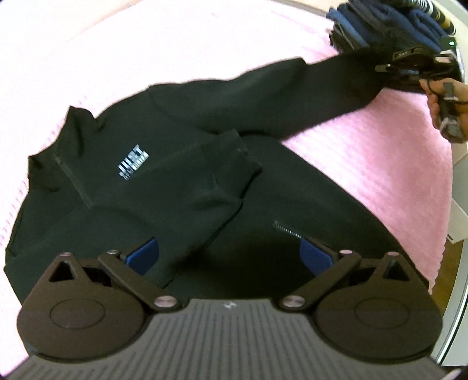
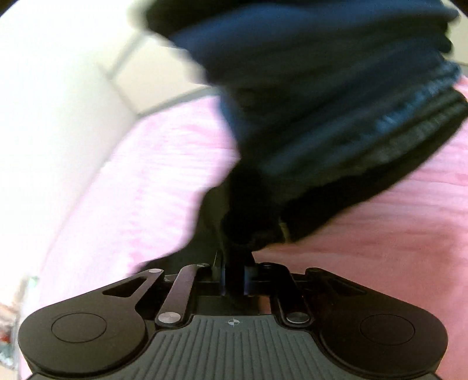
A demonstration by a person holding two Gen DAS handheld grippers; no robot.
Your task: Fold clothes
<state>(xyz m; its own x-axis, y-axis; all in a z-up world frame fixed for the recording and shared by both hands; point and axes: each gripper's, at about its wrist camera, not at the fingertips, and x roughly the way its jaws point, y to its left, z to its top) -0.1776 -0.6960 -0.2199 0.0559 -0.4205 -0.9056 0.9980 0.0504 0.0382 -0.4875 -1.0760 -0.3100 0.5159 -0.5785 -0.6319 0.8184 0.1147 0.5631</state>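
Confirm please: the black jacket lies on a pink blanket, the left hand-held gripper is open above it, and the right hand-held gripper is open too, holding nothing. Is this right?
One part is wrong. The right hand-held gripper is shut on the sleeve of the black jacket, as the right wrist view shows. The rest stands: pink blanket, left hand-held gripper open.

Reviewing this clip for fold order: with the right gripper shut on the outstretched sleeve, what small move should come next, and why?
Probably carry the sleeve across onto the black jacket body. The right gripper pinches its cuff near the folded pile; the other sleeve already lies folded over the chest, and the left gripper is open.
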